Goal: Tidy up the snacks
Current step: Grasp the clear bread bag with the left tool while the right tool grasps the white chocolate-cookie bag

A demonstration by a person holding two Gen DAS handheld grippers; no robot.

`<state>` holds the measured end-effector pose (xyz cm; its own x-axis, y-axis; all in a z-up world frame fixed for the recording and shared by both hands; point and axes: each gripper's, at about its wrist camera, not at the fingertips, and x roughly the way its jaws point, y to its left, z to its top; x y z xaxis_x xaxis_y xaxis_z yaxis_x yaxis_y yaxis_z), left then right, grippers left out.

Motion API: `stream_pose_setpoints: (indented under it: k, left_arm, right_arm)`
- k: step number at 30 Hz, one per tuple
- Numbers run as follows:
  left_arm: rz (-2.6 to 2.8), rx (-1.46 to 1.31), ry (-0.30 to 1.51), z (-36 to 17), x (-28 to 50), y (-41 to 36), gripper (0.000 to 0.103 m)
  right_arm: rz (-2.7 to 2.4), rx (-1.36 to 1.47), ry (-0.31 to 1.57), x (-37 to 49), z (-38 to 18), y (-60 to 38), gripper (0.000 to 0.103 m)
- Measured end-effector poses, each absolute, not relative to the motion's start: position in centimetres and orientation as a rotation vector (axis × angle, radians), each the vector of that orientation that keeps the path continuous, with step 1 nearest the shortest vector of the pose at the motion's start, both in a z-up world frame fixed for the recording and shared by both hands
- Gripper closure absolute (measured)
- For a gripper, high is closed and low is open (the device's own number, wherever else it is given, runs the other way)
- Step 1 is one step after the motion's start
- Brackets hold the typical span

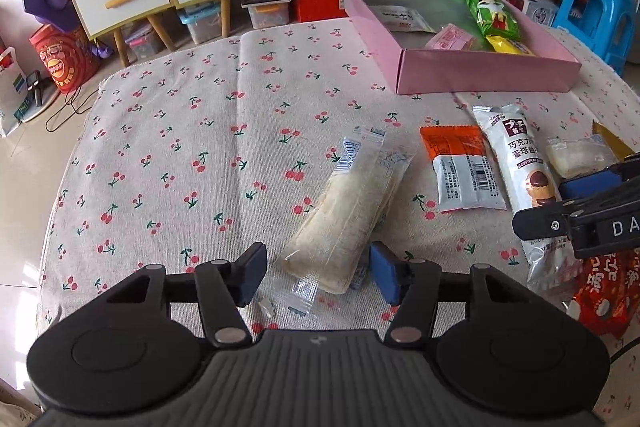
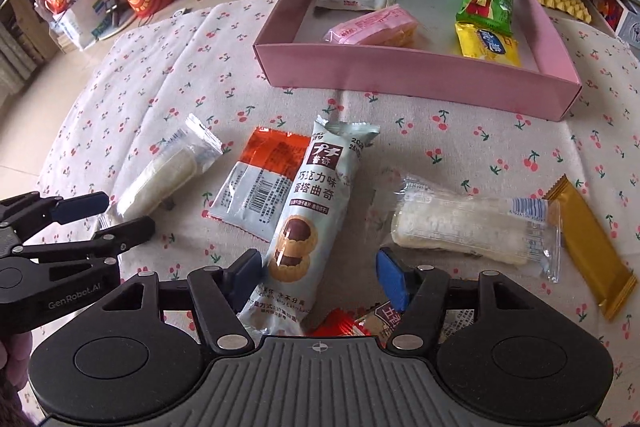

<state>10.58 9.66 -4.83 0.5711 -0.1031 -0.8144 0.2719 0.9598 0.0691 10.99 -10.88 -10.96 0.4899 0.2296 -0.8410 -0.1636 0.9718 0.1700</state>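
A clear packet of pale rice cake (image 1: pixel 352 211) lies slanted on the cherry-print cloth. Its near end sits between the fingers of my left gripper (image 1: pixel 318 277), which stands open; the left pad (image 1: pixel 252 273) is clear of the wrapper. The left gripper (image 2: pixel 114 215) and this packet (image 2: pixel 160 175) also show in the right wrist view. A long white cookie packet (image 2: pixel 304 211) lies between the fingers of my open right gripper (image 2: pixel 320 277), well short of the right pad (image 2: pixel 394 279). The right gripper (image 1: pixel 560 203) hovers over that packet (image 1: pixel 520 163) in the left wrist view.
A pink box (image 2: pixel 400 75) at the back holds white, pink, green and yellow packets. On the cloth lie an orange-and-grey packet (image 2: pixel 260 187), a second clear rice cake packet (image 2: pixel 468 227), a gold bar (image 2: pixel 592 247) and red wrappers (image 1: pixel 600 291). Shelves and drawers stand behind the table.
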Motion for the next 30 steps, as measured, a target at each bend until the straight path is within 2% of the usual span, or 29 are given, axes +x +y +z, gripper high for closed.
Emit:
stream_pose_setpoints:
  k: [4,6,8,10,16,30]
  left_arm:
    - [-0.226,0.2,0.921,-4.9,10.6,9.5,0.048]
    - [-0.23,0.19,0.926,-4.8,10.7,9.5,0.053]
    - [-0.217,0.179,0.922,-4.8,10.7,9.5,0.058]
    - [-0.208,0.173,0.917,-4.7,10.7,9.5,0.063]
    - [-0.18,0.122,0.923,-4.5,10.8,9.8,0.066]
    - [-0.199,-0.058,0.959,-3.1,11.1,10.5,0.069]
  right_arm:
    - [0.238,0.025,1.014,10.7,-11.2,-10.1,0.043]
    - [0.247,0.032,1.012,10.6,-11.1,-10.1,0.057]
    - [0.253,0.054,1.017,10.8,-11.0,-10.3,0.065]
    - [0.25,0.096,1.029,10.9,-11.0,-10.8,0.066]
    - [0.252,0.267,1.076,11.5,-11.0,-12.7,0.069]
    - [0.301,0.52,1.1,12.3,-10.3,-15.3,0.072]
